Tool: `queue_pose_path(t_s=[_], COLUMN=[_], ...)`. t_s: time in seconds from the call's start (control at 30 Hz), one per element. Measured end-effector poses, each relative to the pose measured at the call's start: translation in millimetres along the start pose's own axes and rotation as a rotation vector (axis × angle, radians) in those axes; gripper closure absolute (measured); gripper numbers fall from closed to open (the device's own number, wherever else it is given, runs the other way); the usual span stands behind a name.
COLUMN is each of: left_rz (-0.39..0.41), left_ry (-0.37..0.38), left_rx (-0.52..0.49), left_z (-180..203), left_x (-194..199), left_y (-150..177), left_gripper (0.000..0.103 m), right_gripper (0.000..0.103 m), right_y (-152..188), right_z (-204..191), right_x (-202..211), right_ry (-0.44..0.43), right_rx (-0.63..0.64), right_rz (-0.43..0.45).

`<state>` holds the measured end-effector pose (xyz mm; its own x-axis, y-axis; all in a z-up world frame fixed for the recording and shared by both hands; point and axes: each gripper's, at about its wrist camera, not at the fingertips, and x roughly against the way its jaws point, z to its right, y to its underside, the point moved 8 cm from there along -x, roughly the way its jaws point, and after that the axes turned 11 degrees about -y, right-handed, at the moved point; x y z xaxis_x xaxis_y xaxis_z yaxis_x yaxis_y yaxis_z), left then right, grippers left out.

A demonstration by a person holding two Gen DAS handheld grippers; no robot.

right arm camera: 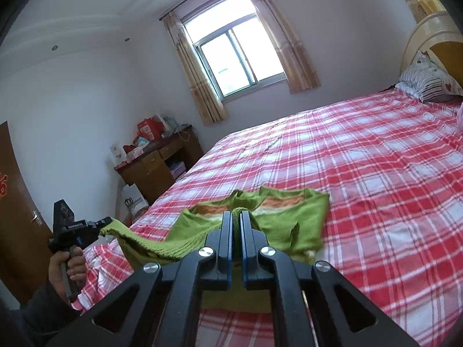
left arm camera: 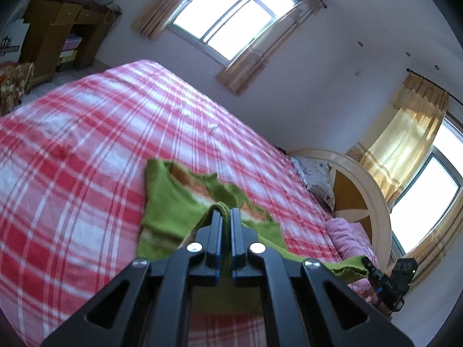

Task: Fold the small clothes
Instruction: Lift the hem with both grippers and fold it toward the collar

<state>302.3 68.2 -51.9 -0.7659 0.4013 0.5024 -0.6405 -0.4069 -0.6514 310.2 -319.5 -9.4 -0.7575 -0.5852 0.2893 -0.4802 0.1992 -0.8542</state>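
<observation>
You have both tongs clamped on the near edge of the small green knitted garment with orange and white stripes (right arm camera: 289,217) — the left gripper (left arm camera: 226,209) pinches a bunched fold of it between closed jaws, and the right gripper (right arm camera: 236,213) does the same further along that edge. The garment's near part hangs lifted between them while its far part lies on the red-and-white checked bedsheet (right arm camera: 376,159).

What could go wrong: each bite looks thin, only a ridge of knit showing above the fingertips, so a quick swing forward could pull the fabric free on one side and leave the fold skewed. If your two hands travel unevenly, the lifted edge will land crooked over the far part. The knit sags between the tongs, and that slack may crease under itself as you lay it down.

Hard to make out — the sleeves or legs, so what kind of garment it is stays unclear. Your own gripper bodies hide the cloth directly beneath them, and the left view is blurred.
</observation>
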Motion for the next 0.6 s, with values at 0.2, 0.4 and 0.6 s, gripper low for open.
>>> queue_pose_path(t_s=[0.2, 0.4, 0.6], left_rz=[0.010, -0.008, -0.039], left_ry=[-0.026, -0.049, -0.103], left_rx=[-0.036, -0.047, -0.050], left_z=[9.5, 8.3, -4.0], left_x=[-25.6, -58.0, -96.8], left_y=[-20.5, -27.3, -38.6], left_gripper=[0.099, 0.099, 0.099], right_gripper=[0.099, 0.099, 0.099], right_y=[-21.4, -34.3, -38.6], right_z=[16.3, 39.7, 73.0], right_x=[-22.2, -56.2, -92.9], right_ry=[0.021, 0.052, 0.091], right_rx=[0.000, -0.008, -0.023], right_rz=[0.001, -0.032, -0.074])
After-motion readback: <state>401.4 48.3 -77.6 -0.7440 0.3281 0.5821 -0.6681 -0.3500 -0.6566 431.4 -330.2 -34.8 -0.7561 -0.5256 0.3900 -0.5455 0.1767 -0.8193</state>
